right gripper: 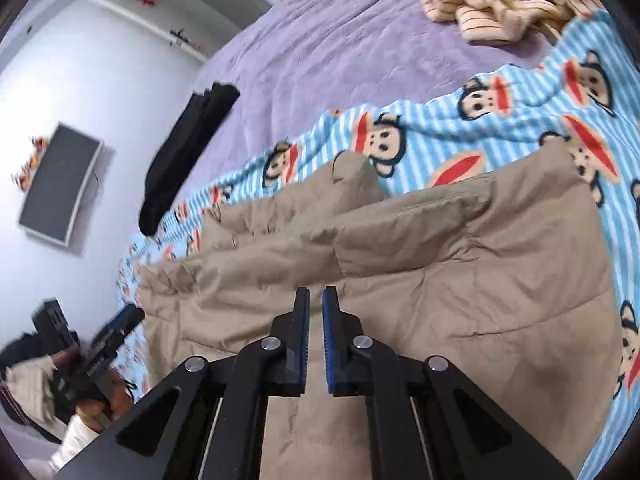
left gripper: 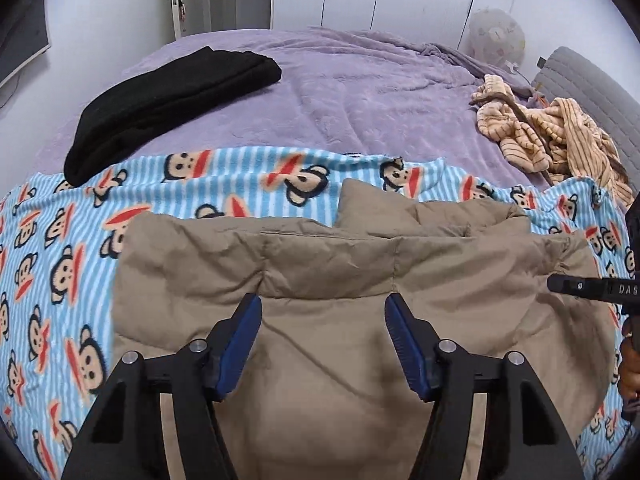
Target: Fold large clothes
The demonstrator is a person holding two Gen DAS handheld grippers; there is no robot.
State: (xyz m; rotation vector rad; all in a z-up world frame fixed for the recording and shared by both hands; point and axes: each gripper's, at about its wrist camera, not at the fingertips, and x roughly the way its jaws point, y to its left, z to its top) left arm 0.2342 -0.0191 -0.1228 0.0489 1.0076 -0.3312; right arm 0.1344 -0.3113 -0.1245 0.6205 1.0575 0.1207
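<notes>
Directly under both cameras lies the tan padded coat (left gripper: 320,280), the garment to fold, spread on the monkey-print blanket (left gripper: 52,264) that covers the near edge of the bed (left gripper: 360,92). It looks already folded at least once, with thick layers stacked toward the far side, so I judge the work is somewhere in the middle. The left claw (left gripper: 322,312) hangs just above the coat with its blue pads standing wide apart and nothing between them; the fabric below lies flat, so it is released. The right claw (right gripper: 315,308) is almost fully clenched, only a thin gap between the pads, and I see no cloth caught there. Probably both are placed above the near part of the coat to take a new hold or to press it down. A folded black garment (left gripper: 172,104) rests near the left edge of the bed, and a crumpled striped garment (left gripper: 560,140) waits at the far right side.
</notes>
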